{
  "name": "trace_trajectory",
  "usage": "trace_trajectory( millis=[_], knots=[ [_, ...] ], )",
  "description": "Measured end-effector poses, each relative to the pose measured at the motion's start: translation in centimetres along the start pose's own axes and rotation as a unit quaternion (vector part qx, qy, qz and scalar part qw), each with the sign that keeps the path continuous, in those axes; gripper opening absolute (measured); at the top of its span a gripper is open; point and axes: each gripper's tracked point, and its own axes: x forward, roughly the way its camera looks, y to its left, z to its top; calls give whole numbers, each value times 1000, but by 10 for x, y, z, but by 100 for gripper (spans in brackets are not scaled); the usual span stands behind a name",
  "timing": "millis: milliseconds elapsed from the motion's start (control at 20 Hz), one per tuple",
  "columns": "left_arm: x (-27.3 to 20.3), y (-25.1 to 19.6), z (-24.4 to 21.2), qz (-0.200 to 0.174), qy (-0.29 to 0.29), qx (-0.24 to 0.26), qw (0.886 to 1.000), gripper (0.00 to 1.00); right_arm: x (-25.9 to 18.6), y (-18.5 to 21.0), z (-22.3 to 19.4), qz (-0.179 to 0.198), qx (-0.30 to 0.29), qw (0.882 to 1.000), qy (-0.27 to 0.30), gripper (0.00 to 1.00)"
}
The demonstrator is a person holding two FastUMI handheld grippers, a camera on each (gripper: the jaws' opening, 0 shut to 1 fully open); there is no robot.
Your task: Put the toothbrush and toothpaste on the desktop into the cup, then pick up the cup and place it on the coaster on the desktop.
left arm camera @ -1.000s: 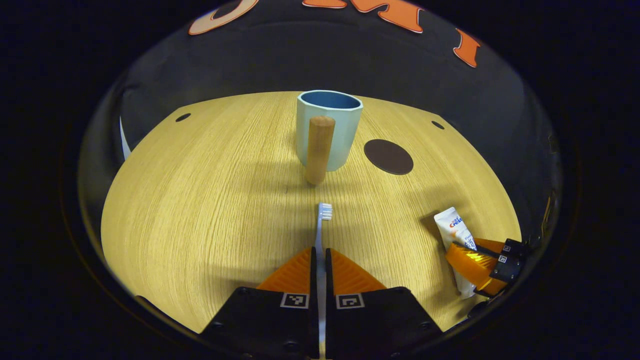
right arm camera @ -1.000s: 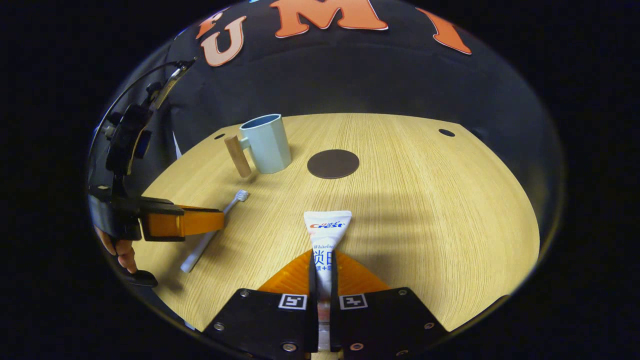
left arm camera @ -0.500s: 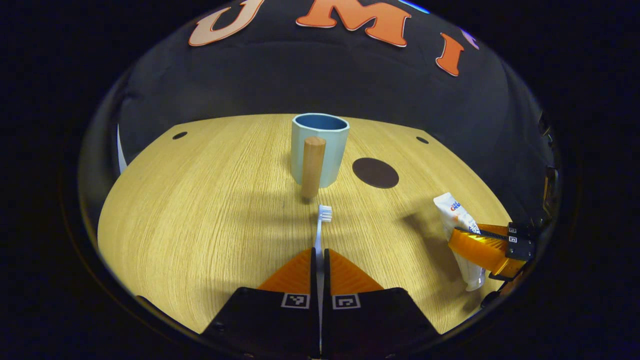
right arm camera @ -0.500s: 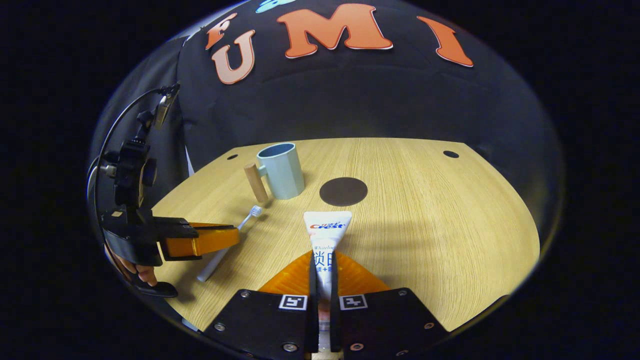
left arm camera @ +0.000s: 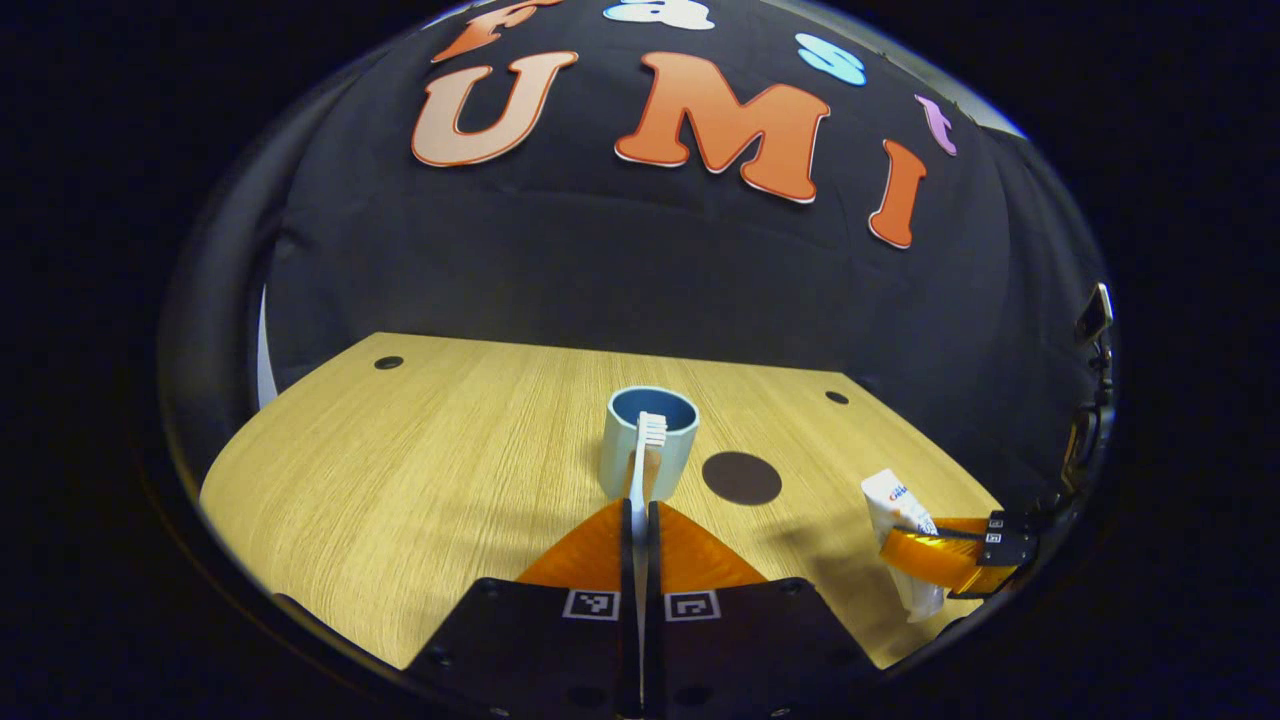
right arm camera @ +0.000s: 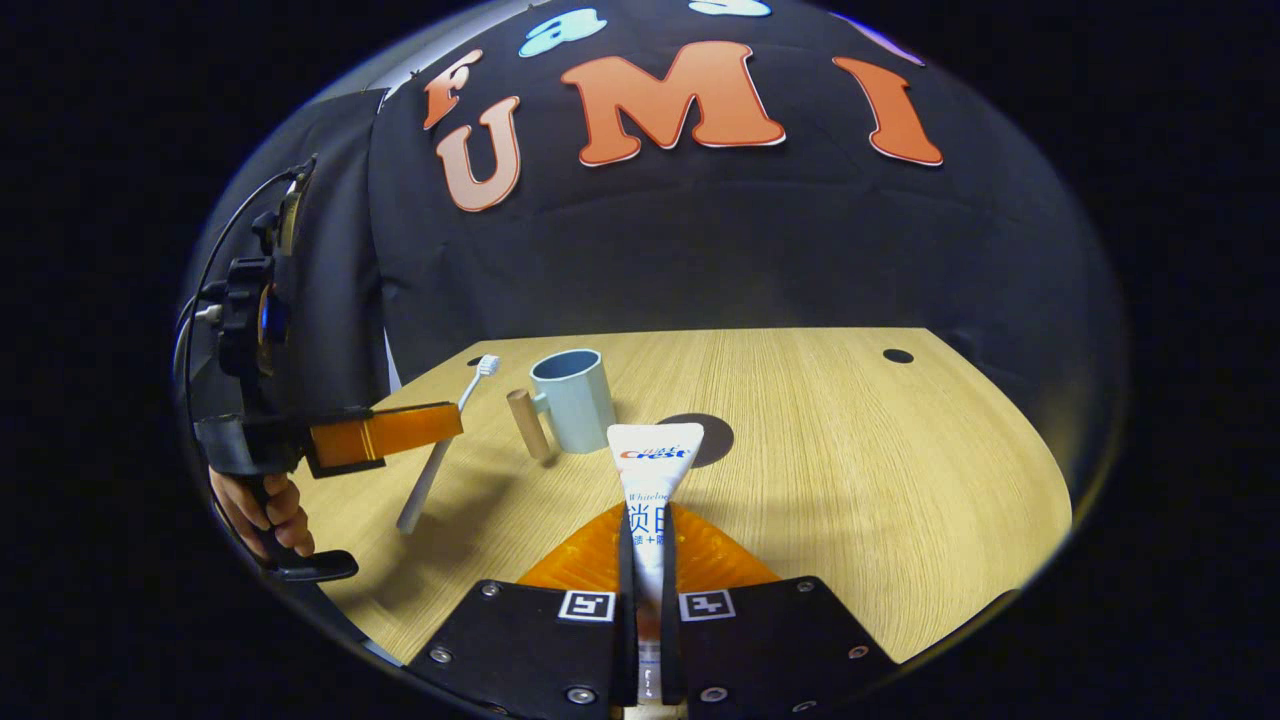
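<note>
My left gripper (left arm camera: 640,515) is shut on a white toothbrush (left arm camera: 645,450), held in the air with its bristle head pointing toward the pale blue cup (left arm camera: 668,440). The cup (right arm camera: 574,400) stands upright on the wooden desktop (right arm camera: 850,450), with a wooden handle (right arm camera: 527,423) on its side. My right gripper (right arm camera: 647,525) is shut on a white toothpaste tube (right arm camera: 652,465), lifted off the desk. In the right gripper view the left gripper (right arm camera: 385,435) holds the toothbrush (right arm camera: 440,450) tilted, left of the cup. A dark round coaster (left arm camera: 742,477) lies right of the cup.
A hand (right arm camera: 255,510) holds the left gripper's grip at the left edge of the right gripper view. The desktop (left arm camera: 400,470) has small dark holes (left arm camera: 388,362) near its far corners. The booth's black cloth wall rises behind the desk.
Both grippers have risen off the desk with what they hold. The toothbrush and the toothpaste now hang in the air, and the cup looks farther and lower in both views.
</note>
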Motion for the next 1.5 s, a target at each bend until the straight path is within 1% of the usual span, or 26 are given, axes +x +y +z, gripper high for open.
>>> trace_trajectory(
  millis=[150, 500, 700, 800, 1050, 1200, 1350, 1500],
  knots=[
    [6, 4, 30, 0, -27, -6, 1000, 2, 2, -2, 17, -3, -8, 1000, -17, 9],
    [43, 4, 105, -12, -83, -26, 996, 2, 13, -11, 62, -6, -17, 999, -51, 9],
    [76, -3, 136, -21, -107, -15, 994, 1, 25, -21, 77, -8, -20, 998, -62, 9],
    [96, -7, 144, -26, -117, -9, 993, 1, 32, -26, 84, -8, -18, 998, -64, 9],
    [144, -21, 150, -44, -127, 5, 991, 1, 51, -42, 98, -21, -21, 997, -73, 9],
    [165, -19, 135, -47, -116, 0, 992, 2, 62, -41, 105, -16, -19, 997, -79, 9],
    [178, -13, 126, -48, -111, -5, 993, 1, 74, -36, 114, -10, -21, 996, -87, 9],
    [178, -12, 119, -52, -102, -9, 993, 2, 82, -26, 120, -4, -21, 996, -90, 9]
  ],
)
